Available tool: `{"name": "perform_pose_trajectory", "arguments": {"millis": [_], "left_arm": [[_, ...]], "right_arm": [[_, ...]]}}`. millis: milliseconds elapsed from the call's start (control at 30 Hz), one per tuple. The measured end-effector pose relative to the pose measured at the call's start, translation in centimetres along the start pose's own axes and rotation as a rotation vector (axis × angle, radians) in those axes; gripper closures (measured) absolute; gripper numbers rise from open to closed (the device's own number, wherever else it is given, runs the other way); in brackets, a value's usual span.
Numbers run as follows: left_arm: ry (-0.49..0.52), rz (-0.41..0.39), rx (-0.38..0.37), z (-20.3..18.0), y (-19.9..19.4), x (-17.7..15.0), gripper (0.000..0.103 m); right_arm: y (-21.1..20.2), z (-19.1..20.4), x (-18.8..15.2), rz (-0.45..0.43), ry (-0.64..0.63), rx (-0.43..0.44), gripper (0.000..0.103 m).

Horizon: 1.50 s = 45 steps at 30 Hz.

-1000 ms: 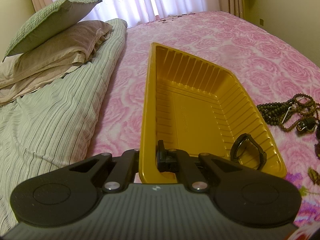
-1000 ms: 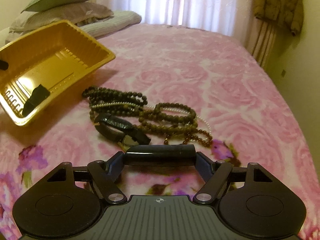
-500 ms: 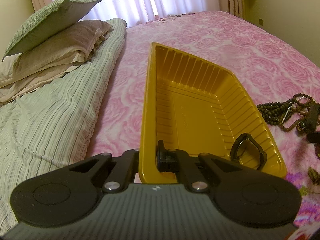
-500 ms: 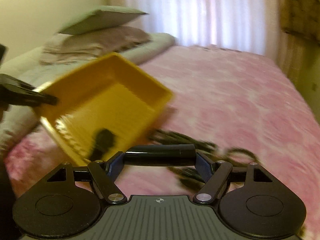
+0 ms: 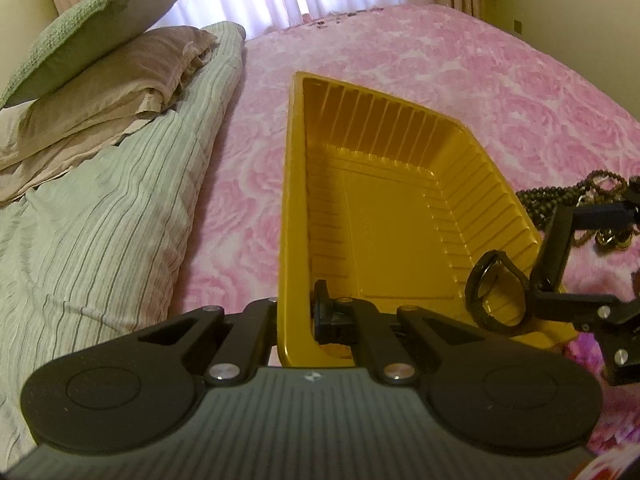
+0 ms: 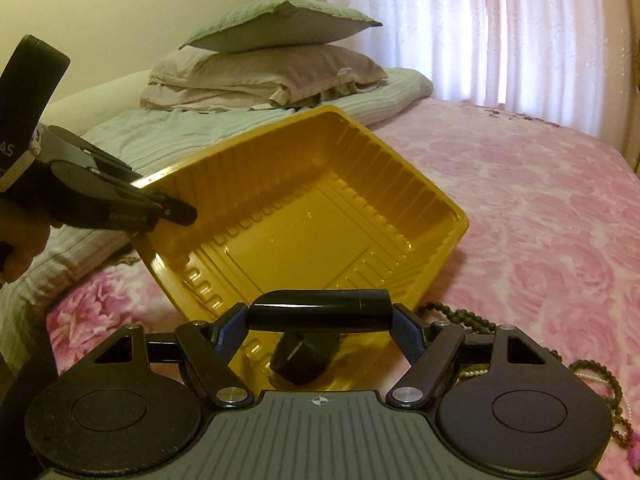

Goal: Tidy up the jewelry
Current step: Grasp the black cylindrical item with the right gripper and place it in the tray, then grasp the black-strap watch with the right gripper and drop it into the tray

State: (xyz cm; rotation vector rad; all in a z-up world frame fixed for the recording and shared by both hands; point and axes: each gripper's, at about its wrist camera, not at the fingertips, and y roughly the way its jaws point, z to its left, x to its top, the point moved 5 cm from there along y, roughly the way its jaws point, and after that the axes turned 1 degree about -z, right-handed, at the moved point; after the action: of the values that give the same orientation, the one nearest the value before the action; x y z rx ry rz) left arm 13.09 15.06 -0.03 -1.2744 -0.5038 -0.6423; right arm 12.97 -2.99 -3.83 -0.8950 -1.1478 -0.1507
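Now my left gripper (image 5: 296,316) pinches the yellow tray's (image 5: 400,208) near rim on the bed (image 5: 440,60); my right gripper (image 6: 320,312) clamps a black tube (image 6: 320,310) endwise over it.

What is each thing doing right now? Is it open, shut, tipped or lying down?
Left gripper: shut on the yellow tray's rim.
Yellow tray: tilted, one edge lifted.
Right gripper: shut on a black tube, over the tray.
Black tube: held sideways.
Black bracelet: lying inside the tray.
Bead necklaces: heaped on the bed.
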Motion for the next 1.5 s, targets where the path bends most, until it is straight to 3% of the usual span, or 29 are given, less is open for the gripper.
{"name": "perform_pose_trajectory", "arguments": {"millis": [700, 833, 967, 1400, 1500], "left_arm": [[0.032, 0.021, -0.008, -0.2, 0.1, 0.2, 0.101], [0.031, 0.021, -0.008, -0.2, 0.1, 0.3, 0.101], [0.032, 0.02, -0.007, -0.2, 0.1, 0.3, 0.101], [0.029, 0.018, -0.005, -0.3, 0.2, 0.3, 0.101], [0.028, 0.019, -0.003, -0.3, 0.2, 0.3, 0.101]], "right_arm": [[2.2, 0.8, 0.9, 0.015, 0.058, 0.061, 0.027], [1.3, 0.4, 0.9, -0.01, 0.088, 0.041, 0.022], [-0.4, -0.9, 0.0, -0.023, 0.118, -0.019, 0.021], [-8.2, -10.4, -7.8, 0.027, 0.356, -0.36, 0.021], [-9.0, -11.7, -8.8, 0.033, 0.394, -0.393, 0.021]]}}
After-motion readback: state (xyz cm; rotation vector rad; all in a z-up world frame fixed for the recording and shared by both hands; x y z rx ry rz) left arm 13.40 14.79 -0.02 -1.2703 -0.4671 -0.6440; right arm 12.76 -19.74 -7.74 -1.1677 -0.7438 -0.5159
